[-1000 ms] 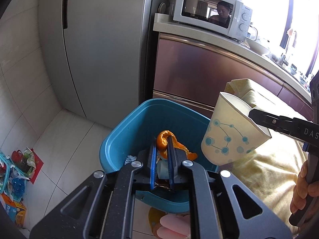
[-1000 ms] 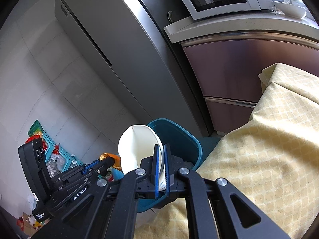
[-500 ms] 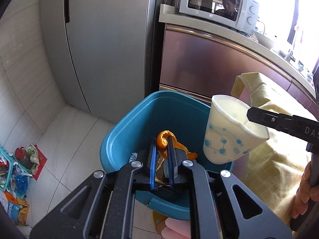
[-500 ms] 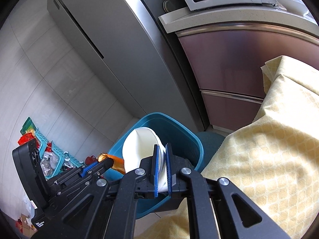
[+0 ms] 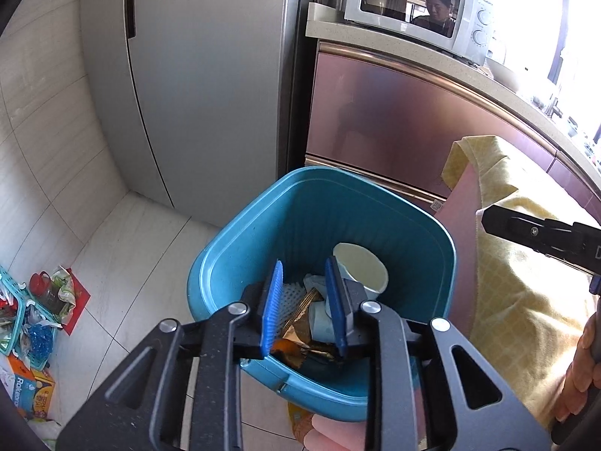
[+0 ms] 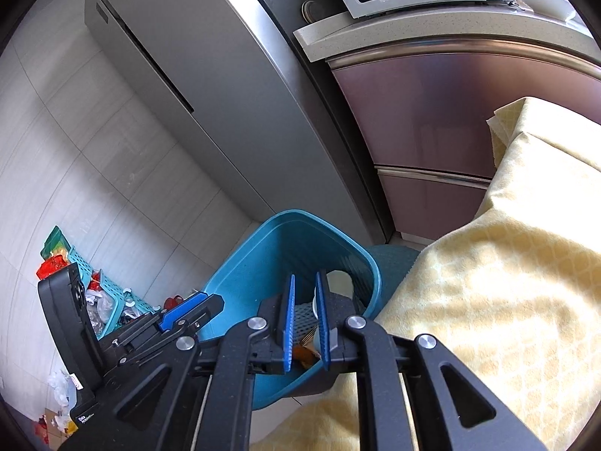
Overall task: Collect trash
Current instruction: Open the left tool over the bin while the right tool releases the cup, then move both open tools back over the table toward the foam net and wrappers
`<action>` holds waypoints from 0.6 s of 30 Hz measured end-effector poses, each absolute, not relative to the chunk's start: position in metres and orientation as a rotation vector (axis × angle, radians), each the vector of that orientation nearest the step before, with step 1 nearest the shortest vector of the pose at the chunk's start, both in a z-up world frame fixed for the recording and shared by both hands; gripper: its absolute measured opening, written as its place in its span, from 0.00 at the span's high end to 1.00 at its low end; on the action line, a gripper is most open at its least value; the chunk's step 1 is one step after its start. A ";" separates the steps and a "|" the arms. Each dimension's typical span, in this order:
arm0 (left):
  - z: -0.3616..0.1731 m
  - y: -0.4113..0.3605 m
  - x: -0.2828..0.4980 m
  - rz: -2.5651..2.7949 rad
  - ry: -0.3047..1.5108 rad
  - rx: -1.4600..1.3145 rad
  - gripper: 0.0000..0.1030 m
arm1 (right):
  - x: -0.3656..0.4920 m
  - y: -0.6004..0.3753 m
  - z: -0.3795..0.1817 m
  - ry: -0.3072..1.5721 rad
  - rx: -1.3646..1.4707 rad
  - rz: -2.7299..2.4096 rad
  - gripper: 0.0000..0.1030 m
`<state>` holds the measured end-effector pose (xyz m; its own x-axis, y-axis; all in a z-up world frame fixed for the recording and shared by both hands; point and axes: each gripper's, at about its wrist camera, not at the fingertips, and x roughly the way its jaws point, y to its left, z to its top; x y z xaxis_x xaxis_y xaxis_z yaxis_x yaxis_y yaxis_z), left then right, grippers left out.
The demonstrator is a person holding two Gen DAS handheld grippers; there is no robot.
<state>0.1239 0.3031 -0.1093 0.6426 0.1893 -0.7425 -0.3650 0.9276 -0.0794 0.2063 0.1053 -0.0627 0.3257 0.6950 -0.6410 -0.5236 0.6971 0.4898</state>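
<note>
Two neighbours flank bin (image 5: 432, 233): fridge (image 5: 210, 86), yellow cloth (image 5: 526, 293).

Right gripper (image 6: 305, 282) above teal bin (image 6: 240, 274)

Jaws, just opened slightly, are held empty; a white cup (image 6: 340, 282), seemingly, is seen lying inside the bin.

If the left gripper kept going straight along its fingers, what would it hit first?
Probably the trash in the blue plastic bin: the left gripper, jaws just opened and empty, points at a crumpled gold foil wrapper beside the white paper cup. Depth is uncertain.
</note>
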 end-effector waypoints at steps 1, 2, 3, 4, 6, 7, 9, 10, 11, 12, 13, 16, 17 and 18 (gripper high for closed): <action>-0.108 0.302 0.123 0.319 0.811 -0.229 0.74 | 0.205 0.104 -0.062 0.942 0.207 0.809 0.89; -0.106 0.301 0.122 0.317 0.806 -0.228 0.73 | 0.203 0.103 -0.061 0.938 0.206 0.813 0.87; -0.105 0.301 0.119 0.313 0.801 -0.229 0.72 | 0.201 0.101 -0.059 0.931 0.204 0.816 0.86; -0.102 0.299 0.118 0.309 0.794 -0.230 0.71 | 0.200 0.099 -0.058 0.923 0.200 0.818 0.84; -0.097 0.296 0.113 0.305 0.779 -0.224 0.67 | 0.195 0.095 -0.055 0.907 0.195 0.820 0.80; -0.094 0.293 0.111 0.303 0.770 -0.219 0.67 | 0.193 0.092 -0.054 0.900 0.194 0.819 0.79; -0.087 0.289 0.107 0.295 0.752 -0.213 0.64 | 0.190 0.086 -0.051 0.892 0.195 0.820 0.78; -0.083 0.287 0.105 0.289 0.743 -0.213 0.64 | 0.188 0.083 -0.050 0.888 0.195 0.820 0.78; -0.079 0.285 0.102 0.283 0.733 -0.211 0.62 | 0.187 0.079 -0.049 0.884 0.194 0.820 0.78; -0.075 0.283 0.100 0.274 0.722 -0.211 0.59 | 0.185 0.076 -0.048 0.879 0.193 0.819 0.78; -0.072 0.281 0.097 0.264 0.713 -0.212 0.58 | 0.183 0.072 -0.046 0.874 0.192 0.818 0.77; -0.061 0.270 0.088 0.230 0.686 -0.206 0.55 | 0.175 0.059 -0.041 0.851 0.186 0.807 0.75; -0.058 0.267 0.086 0.216 0.678 -0.205 0.54 | 0.172 0.054 -0.040 0.845 0.187 0.803 0.72; -0.055 0.262 0.082 0.200 0.665 -0.203 0.52 | 0.168 0.049 -0.038 0.836 0.186 0.801 0.71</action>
